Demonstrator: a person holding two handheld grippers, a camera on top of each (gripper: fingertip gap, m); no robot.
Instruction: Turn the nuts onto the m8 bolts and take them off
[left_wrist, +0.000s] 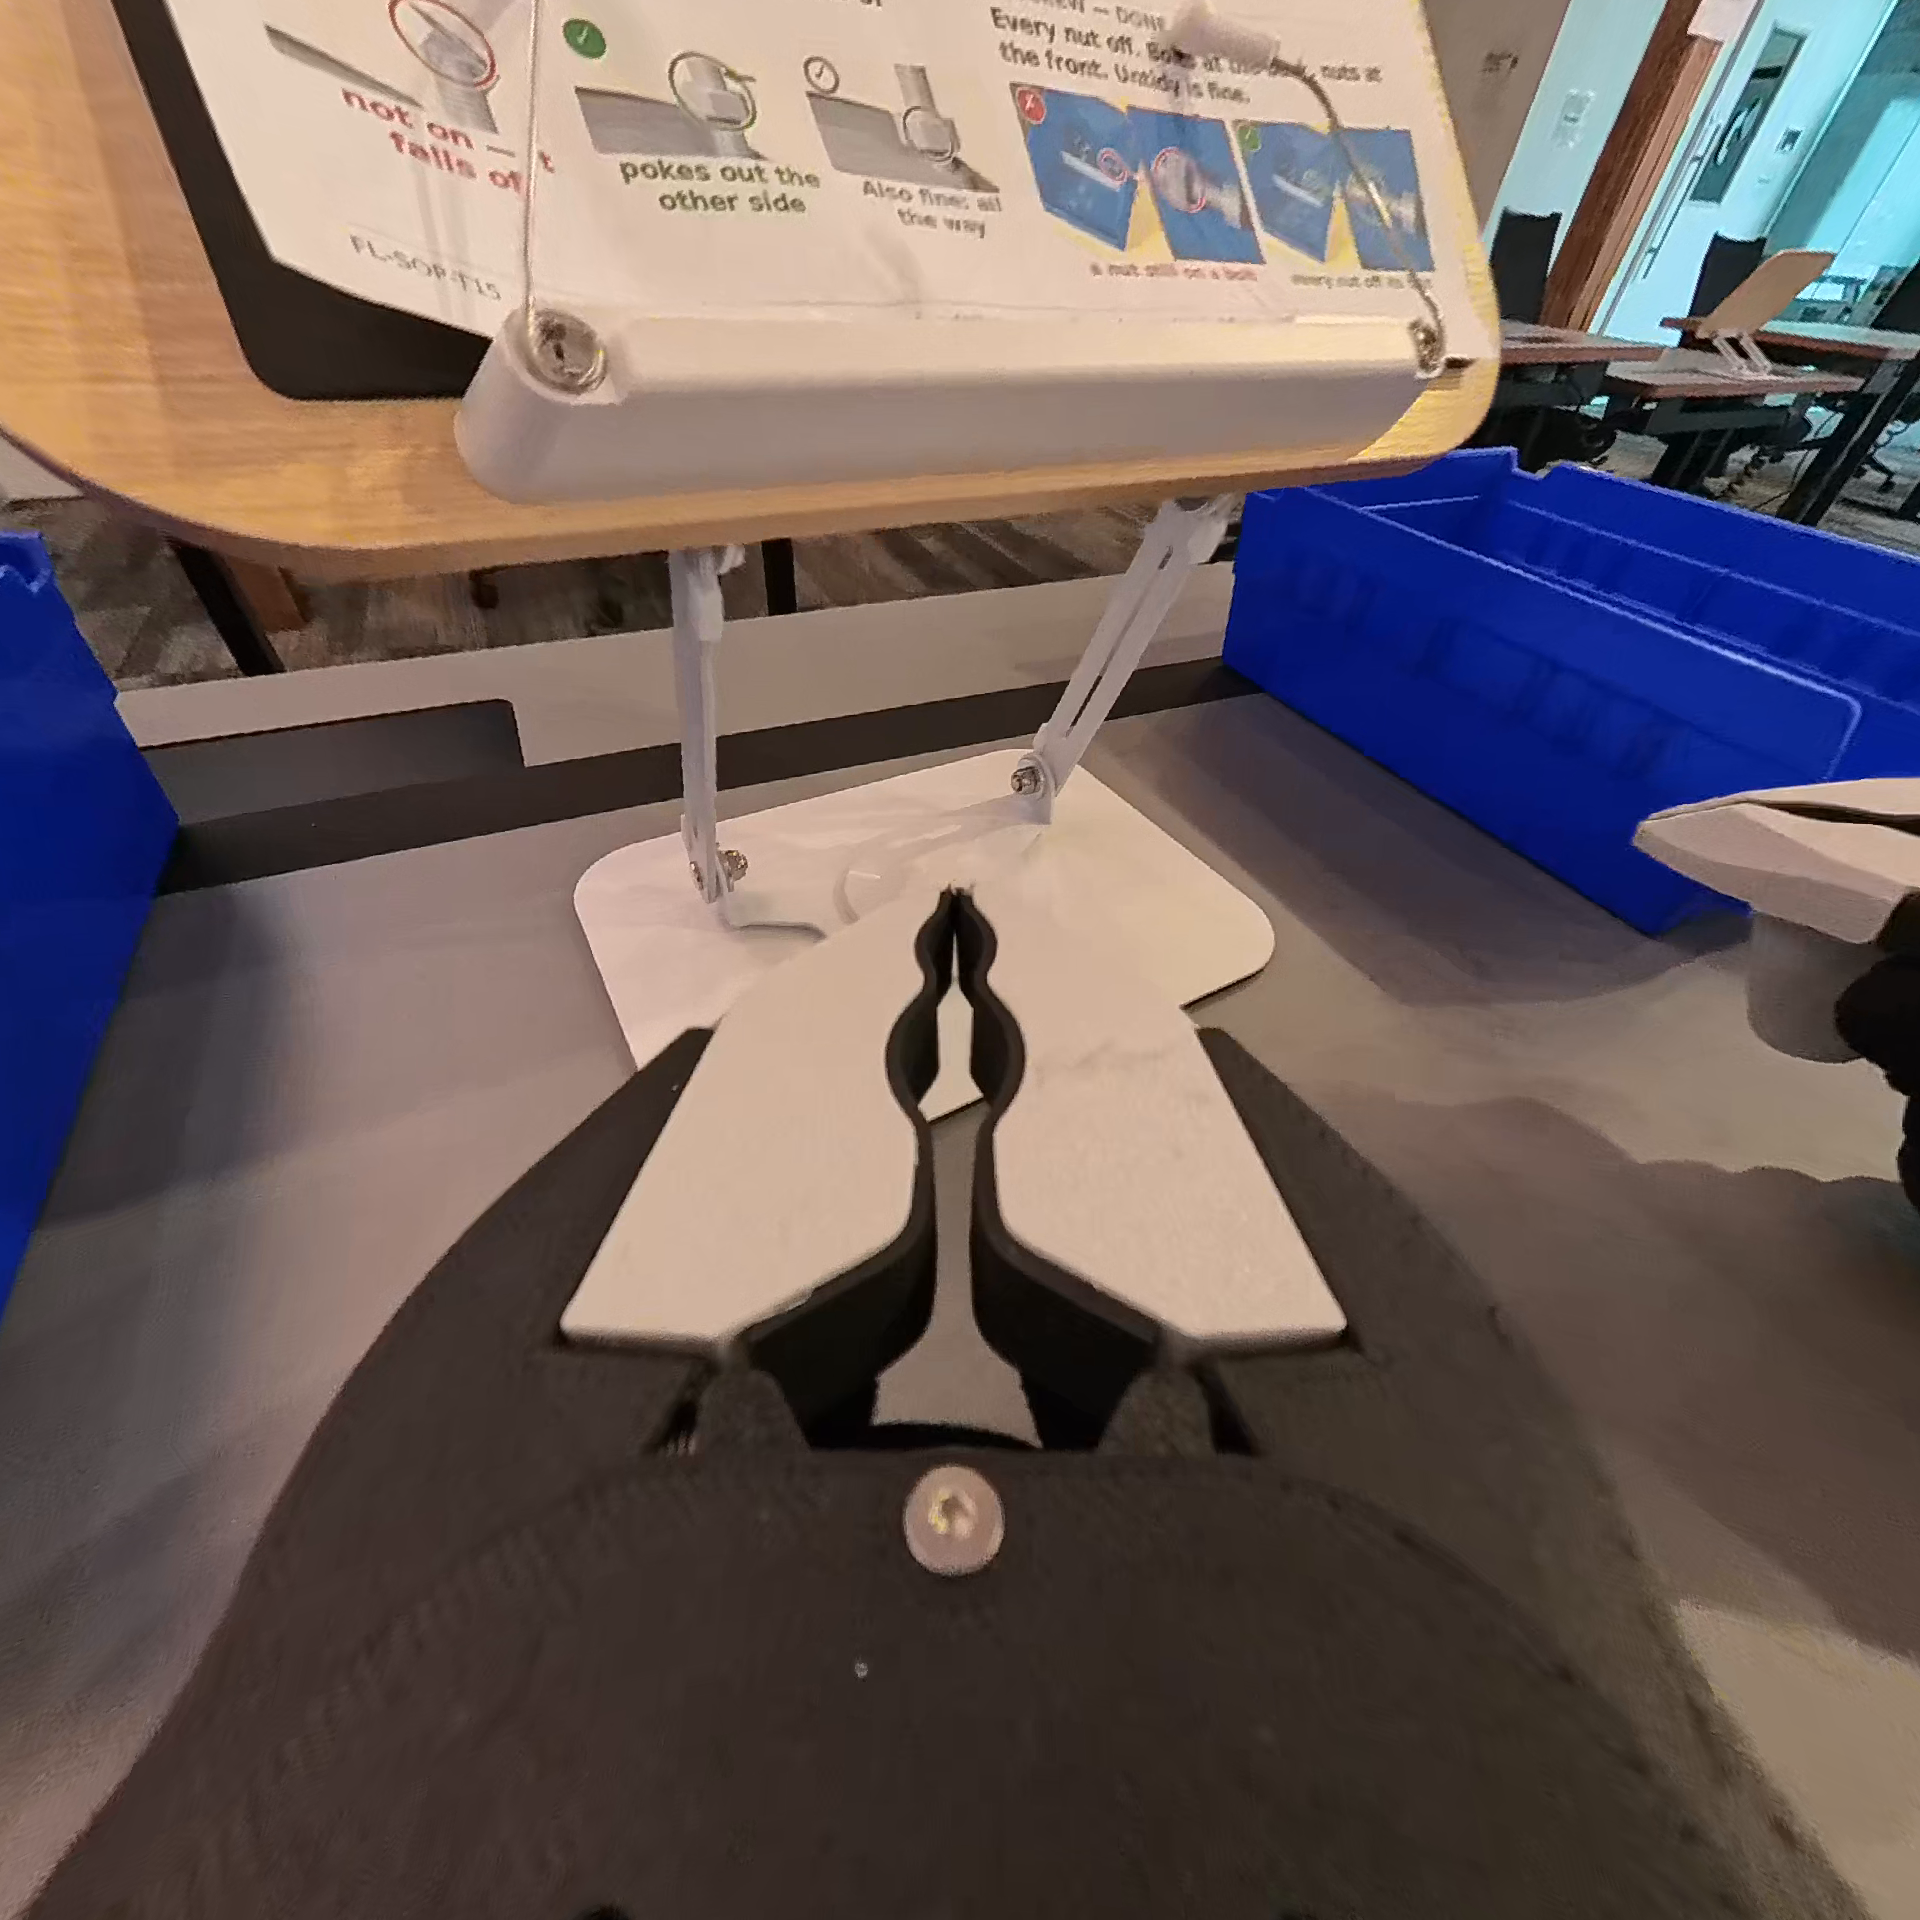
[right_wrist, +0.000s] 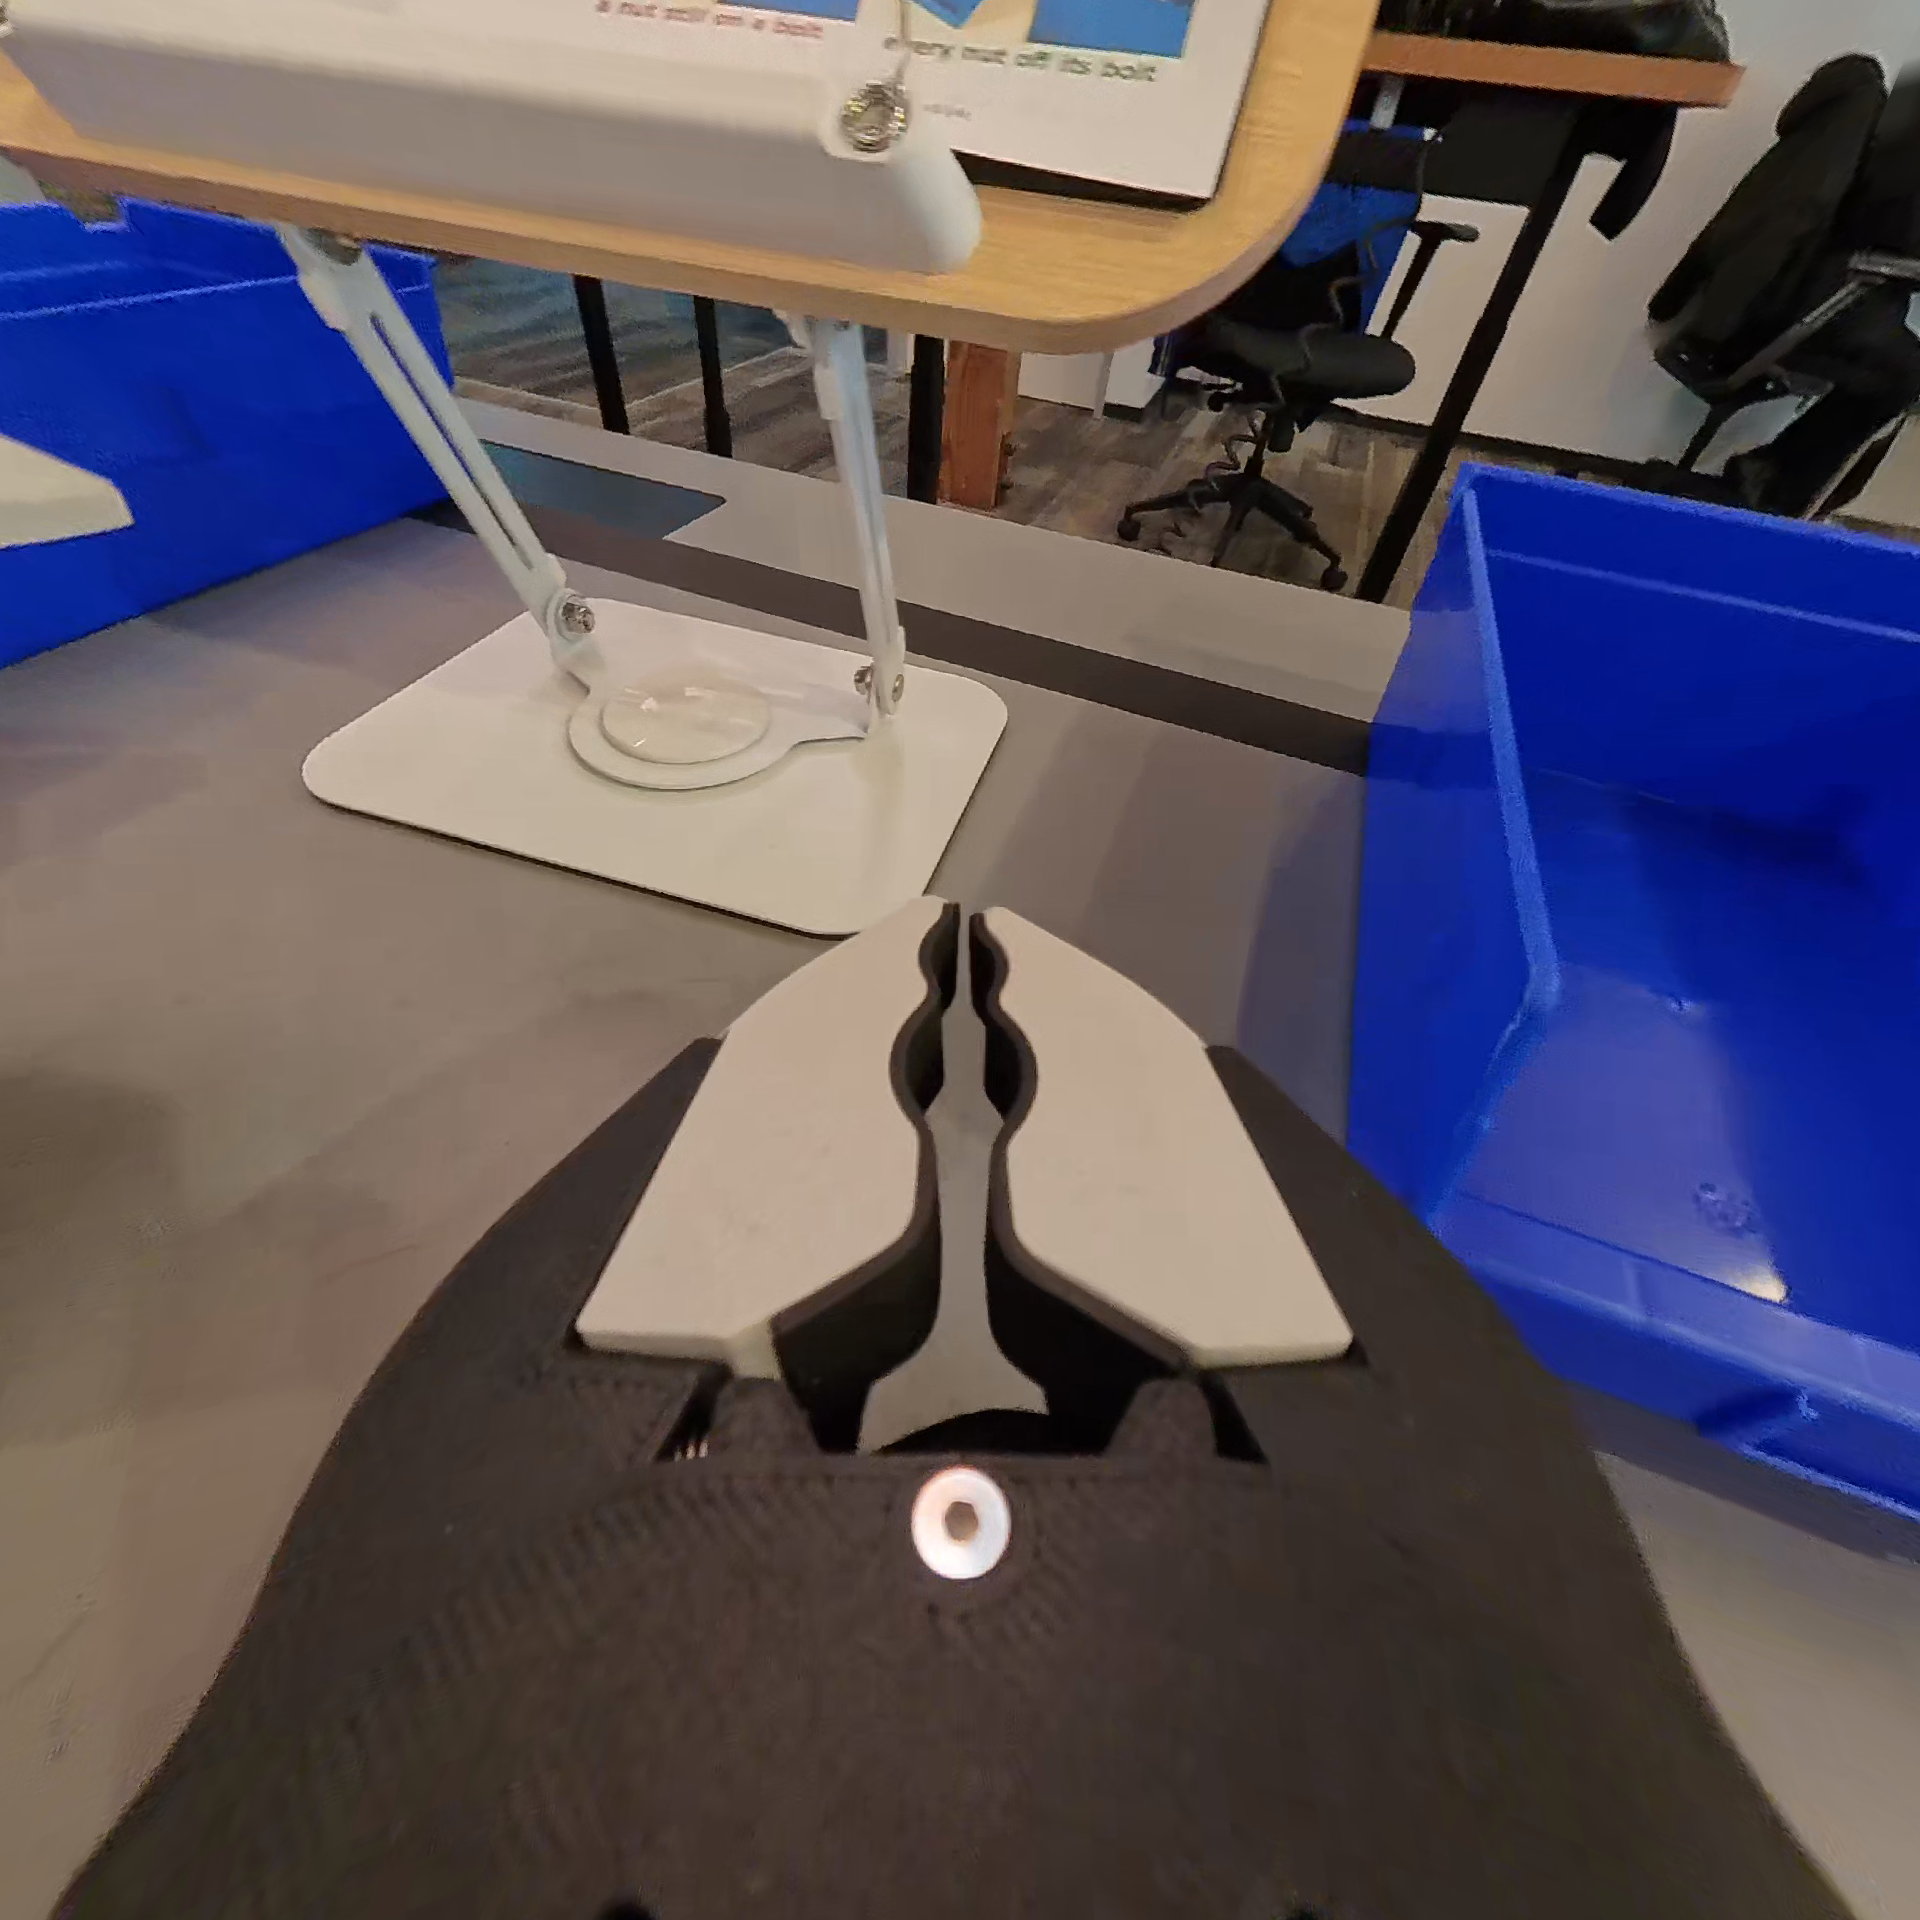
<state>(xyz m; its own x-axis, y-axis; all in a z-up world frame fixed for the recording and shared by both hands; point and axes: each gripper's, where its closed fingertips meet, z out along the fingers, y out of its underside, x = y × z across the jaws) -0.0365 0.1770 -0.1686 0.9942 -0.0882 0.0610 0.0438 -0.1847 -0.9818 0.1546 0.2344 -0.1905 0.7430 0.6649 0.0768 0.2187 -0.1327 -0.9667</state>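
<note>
The left gripper (left_wrist: 954, 914) hangs over the near edge of the white stand base (left_wrist: 1143, 862), its two tips pressed together on nothing; a blue bin (left_wrist: 62, 883) stands far to its left, only a slab of wall inside the view, so what it holds cannot be told. Ahead of and above these jaws the instruction board (left_wrist: 935, 208) on its tilted wooden shelf (left_wrist: 260, 447) overhangs the work space, and a lift from here would likely knock the shelf edge or the thin white struts (left_wrist: 696, 727) just beyond the tips. To the right of the jaws sits a second blue bin (left_wrist: 1507, 644), its floor hidden behind the near wall. The right gripper (right_wrist: 958, 914) hovers just short of the same base, its tips all but shut with a sliver of grey table (right_wrist: 312, 1039) showing between them, and it grips nothing. Close on its right a blue bin (right_wrist: 1662, 935) shows a bare stretch of floor, the rest cropped by the frame. No nut and no M8 bolt is visible anywhere, so where they lie cannot be told; I judge the chief risk is a blind reach into a bin, scraping a wall or pinching air.
</note>
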